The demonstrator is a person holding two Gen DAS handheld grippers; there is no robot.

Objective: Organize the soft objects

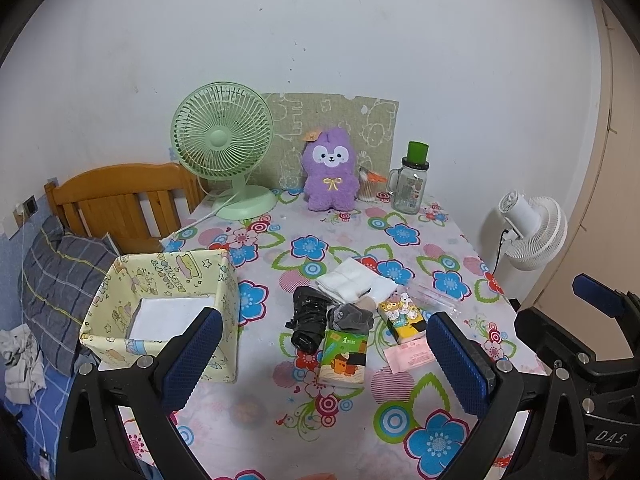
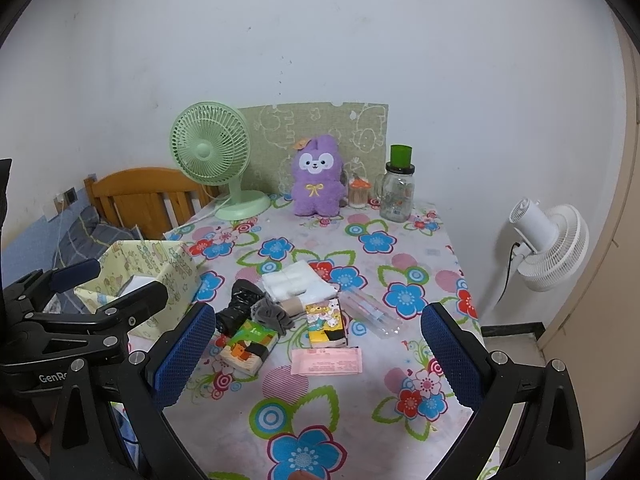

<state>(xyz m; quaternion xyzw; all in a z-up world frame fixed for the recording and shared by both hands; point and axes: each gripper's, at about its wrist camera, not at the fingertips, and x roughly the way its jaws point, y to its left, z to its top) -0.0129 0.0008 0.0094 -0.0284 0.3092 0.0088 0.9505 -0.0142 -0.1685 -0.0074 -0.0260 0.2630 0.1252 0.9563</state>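
Both grippers up over the near edge of the table (image 1: pixel 400 432), nothing in hand. My left gripper (image 1: pixel 326 360) is spread wide, blue pads empty; right gripper (image 2: pixel 320 354) same, wide apart and empty. Soft stuff sits in a loose pile mid-table: folded white cloth (image 1: pixel 354 283) at the back, black plastic roll (image 1: pixel 308 316) on the left, grey socks (image 1: pixel 349 317) touching it, green tissue pack (image 1: pixel 343 358) just in front of the socks, yellow tissue pack (image 1: pixel 401 317) to the right, pink sachet (image 1: pixel 412 354) lying flat near that. Clear plastic sleeve (image 2: pixel 370 312) right of the pile. Yellow fabric bin (image 1: pixel 160 312) stands on the left edge of the table, something white flat in its bottom, just beside my left finger in the left wrist view. Purple plush (image 1: pixel 330 170) upright at the far edge, between the green fan (image 1: pixel 224 140) and the glass jar (image 1: pixel 409 184). White fan (image 2: pixel 550 236) off the table to the right.
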